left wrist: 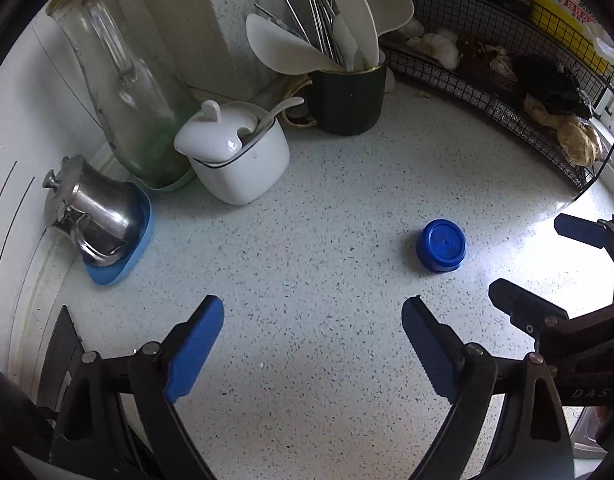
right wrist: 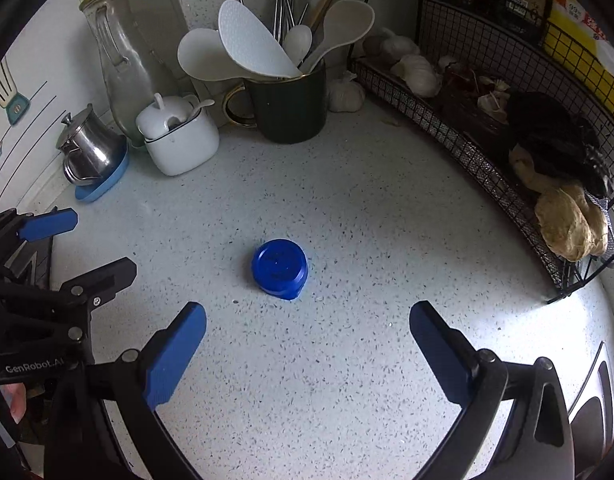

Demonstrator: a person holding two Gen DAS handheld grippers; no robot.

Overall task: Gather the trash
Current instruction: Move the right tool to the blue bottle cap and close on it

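Speckled white countertop (right wrist: pixel 347 208); blue bottle cap (right wrist: pixel 280 268) lies alone at centre. Right gripper (right wrist: pixel 307 340) spread wide just short of it, empty. Left gripper (left wrist: pixel 313 338) also wide, empty, cap off to its right.

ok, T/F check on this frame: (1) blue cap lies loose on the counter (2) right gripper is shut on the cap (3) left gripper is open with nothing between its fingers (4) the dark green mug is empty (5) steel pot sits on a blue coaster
1. True. The blue cap lies alone on the speckled counter, touching nothing else.
2. False. The right gripper is open; the cap sits ahead of its fingertips, untouched.
3. True. The left gripper is open over bare counter; the cap is off to its right.
4. False. The dark green mug holds white paddles, spoons and metal chopsticks.
5. True. The steel pot stands on a blue coaster.
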